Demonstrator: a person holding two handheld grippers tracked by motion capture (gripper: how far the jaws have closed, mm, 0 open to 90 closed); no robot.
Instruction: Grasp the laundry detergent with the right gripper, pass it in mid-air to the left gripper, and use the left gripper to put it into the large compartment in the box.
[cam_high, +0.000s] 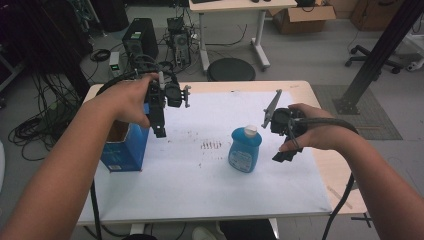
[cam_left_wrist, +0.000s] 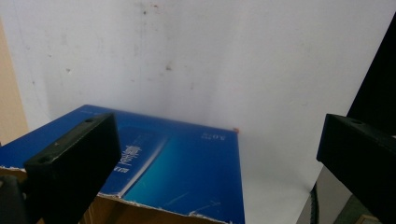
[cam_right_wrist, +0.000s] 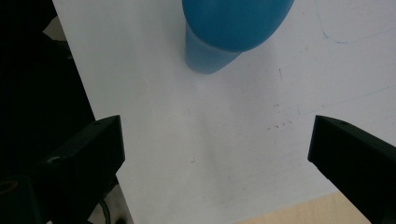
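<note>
White sheeting covers most of the table (cam_high: 210, 185), with bare wood showing as a strip along the right edge and far corners, so there's loads of open room in the middle and along the near side. Grey floor beyond it is cluttered with cables, computer towers and a round black stool.

Blue bottle (cam_high: 244, 149) with a white cap stands upright about mid-table, a bit right of center. Right gripper (cam_high: 284, 156) hovers just right of it, apart from it, jaws spread wide and gripping nothing; in the right gripper view the bottle (cam_right_wrist: 233, 28) sits far ahead of the gap with plain sheet between the jaws.

Blue box (cam_high: 125, 147) stands at the left edge of the table, top open, brown cardboard inside. Left gripper (cam_high: 159, 131) hangs just above its right side, jaws also wide apart and empty. In the left gripper view the box (cam_left_wrist: 177, 172) has some white printing on its face, but it's too blurry to read.
</note>
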